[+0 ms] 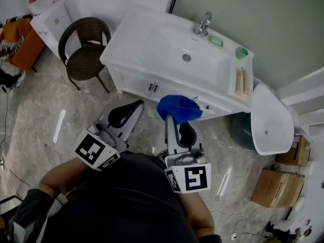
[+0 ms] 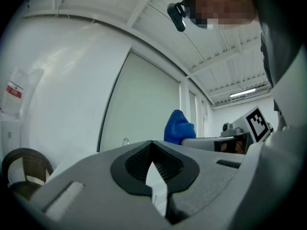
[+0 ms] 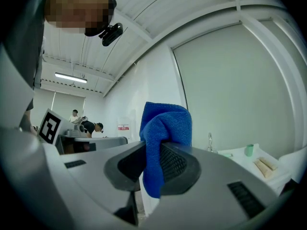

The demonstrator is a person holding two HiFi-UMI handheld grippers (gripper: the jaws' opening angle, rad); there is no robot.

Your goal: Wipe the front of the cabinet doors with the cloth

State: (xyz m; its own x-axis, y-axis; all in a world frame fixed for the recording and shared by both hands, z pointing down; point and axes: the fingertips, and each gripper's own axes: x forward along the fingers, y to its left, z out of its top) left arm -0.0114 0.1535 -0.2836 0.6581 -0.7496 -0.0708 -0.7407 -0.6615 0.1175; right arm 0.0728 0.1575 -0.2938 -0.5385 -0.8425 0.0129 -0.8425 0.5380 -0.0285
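A white vanity [image 1: 152, 39] with a sink stands ahead, its cabinet doors [image 1: 136, 82] facing me with small dark handles [image 1: 152, 88] at their meeting edge. My right gripper [image 1: 177, 119] is shut on a bunched blue cloth [image 1: 178, 108], held just in front of the right part of the cabinet front. In the right gripper view the cloth [image 3: 165, 128] stands up out of the closed jaws [image 3: 153, 152]. My left gripper [image 1: 124, 114] hangs lower left of the cloth, shut and empty; its pads [image 2: 152, 150] meet at the tips. From the left gripper view the cloth [image 2: 178, 127] shows to the right.
A wicker chair [image 1: 83, 49] stands left of the vanity. A white toilet [image 1: 271, 120] is at the right, with cardboard boxes [image 1: 276, 186] beyond it. On the counter are a faucet [image 1: 204, 23], a soap dish [image 1: 215, 41] and a green cup [image 1: 242, 53].
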